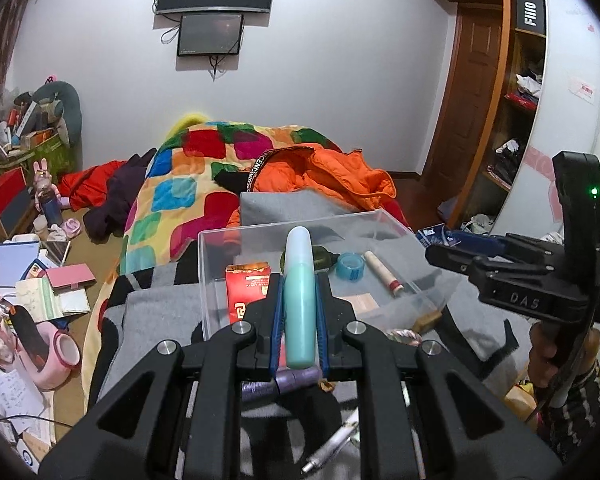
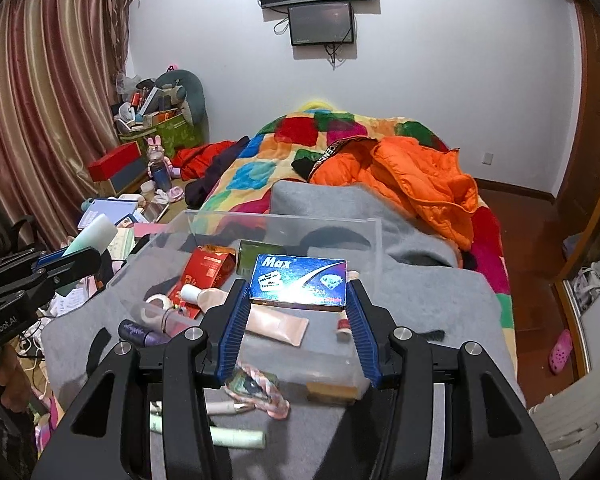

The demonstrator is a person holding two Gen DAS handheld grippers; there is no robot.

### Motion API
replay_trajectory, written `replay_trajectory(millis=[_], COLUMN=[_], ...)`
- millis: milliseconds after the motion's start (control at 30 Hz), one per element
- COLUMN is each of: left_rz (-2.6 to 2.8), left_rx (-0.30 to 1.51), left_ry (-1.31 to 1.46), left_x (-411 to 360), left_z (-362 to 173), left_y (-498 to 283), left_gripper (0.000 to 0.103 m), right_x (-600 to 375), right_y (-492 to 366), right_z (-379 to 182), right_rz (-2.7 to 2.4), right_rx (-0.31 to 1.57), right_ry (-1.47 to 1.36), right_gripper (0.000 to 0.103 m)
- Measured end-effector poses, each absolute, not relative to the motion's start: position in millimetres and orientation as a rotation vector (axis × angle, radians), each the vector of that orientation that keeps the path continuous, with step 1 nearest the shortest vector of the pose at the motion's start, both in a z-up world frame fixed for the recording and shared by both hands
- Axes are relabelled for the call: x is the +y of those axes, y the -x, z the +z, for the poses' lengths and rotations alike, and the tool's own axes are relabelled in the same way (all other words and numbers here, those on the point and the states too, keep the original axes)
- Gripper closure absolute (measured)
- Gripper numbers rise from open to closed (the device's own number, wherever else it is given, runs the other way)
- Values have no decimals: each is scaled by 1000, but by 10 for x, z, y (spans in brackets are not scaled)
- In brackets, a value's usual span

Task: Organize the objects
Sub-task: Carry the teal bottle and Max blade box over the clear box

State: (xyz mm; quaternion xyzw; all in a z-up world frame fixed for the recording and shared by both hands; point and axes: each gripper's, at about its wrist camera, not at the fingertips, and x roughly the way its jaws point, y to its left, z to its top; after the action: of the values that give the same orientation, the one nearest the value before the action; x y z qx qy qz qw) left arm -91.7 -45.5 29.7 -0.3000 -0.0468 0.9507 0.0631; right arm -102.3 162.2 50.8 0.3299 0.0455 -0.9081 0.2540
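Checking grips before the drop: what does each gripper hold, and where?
Left gripper: teal tube, by its sides. Right gripper: blue Max box, by its short ends.

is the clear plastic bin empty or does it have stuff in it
Not empty: the clear plastic bin holds a red carton, blue tape roll and a white tube.

"Max" on blue box (image 2: 299,280); "FIIO" on black sign (image 1: 531,11).

a bed (image 2: 496,280) carries a grey blanket (image 2: 420,296). on the blanket sit a clear plastic box (image 2: 374,240), a purple tube (image 2: 140,332), a braided pink-and-white cord (image 2: 268,384) and a white pen (image 2: 236,436). behind lie a patchwork quilt (image 2: 260,168) and an orange jacket (image 2: 420,184).
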Motion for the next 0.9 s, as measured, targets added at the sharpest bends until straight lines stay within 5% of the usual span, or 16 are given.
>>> replay_trajectory(millis=[900], left_rz=[2778], left_rx=[-210], left_ry=[1232], left_x=[-583], left_z=[-301], left_y=[1676], left_gripper=[89], right_x=[1231], right_y=[1461], right_z=[9], right_rz=[-2387], right_rx=[218], right_ry=[-1113], right_gripper=[57])
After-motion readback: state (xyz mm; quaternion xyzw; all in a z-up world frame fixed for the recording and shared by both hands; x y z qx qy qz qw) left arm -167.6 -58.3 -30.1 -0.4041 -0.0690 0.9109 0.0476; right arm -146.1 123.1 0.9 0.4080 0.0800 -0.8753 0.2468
